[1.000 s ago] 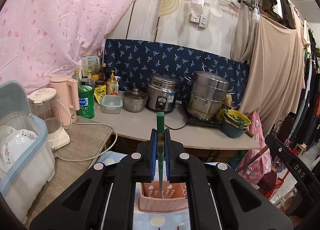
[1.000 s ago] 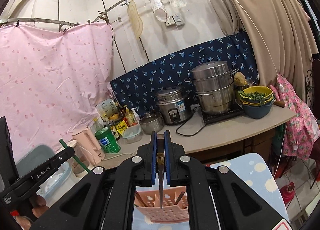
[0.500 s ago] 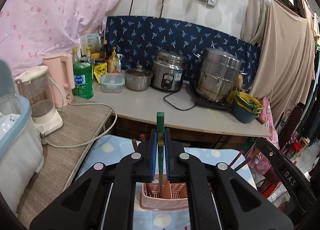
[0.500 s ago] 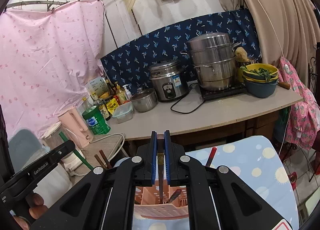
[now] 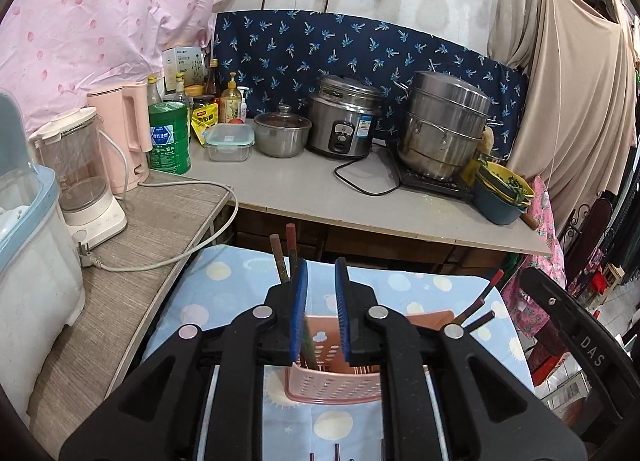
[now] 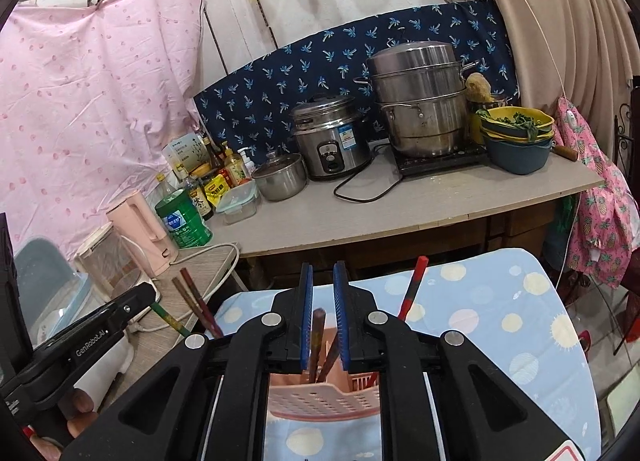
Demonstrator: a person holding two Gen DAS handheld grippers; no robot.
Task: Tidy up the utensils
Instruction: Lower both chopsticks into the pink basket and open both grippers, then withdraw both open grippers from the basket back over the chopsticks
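Both jaw pairs are opening, gripping nothing: left gripper (image 5: 321, 289) and right gripper (image 6: 322, 293) hang above the pink basket (image 5: 334, 383) on a dotted blue tablecloth (image 5: 224, 293); beyond runs a cluttered kitchen counter (image 5: 304, 189).

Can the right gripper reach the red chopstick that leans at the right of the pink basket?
Probably yes. The red chopstick stands just right of the right gripper, whose opening jaws press on nothing, and nothing lies between.

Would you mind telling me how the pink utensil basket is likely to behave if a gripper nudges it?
The pink basket looks like thin perforated plastic, so probably light and easy to slide on the smooth blue cloth. Chopsticks lean out well above its rim, so a nudge up high might tip it.
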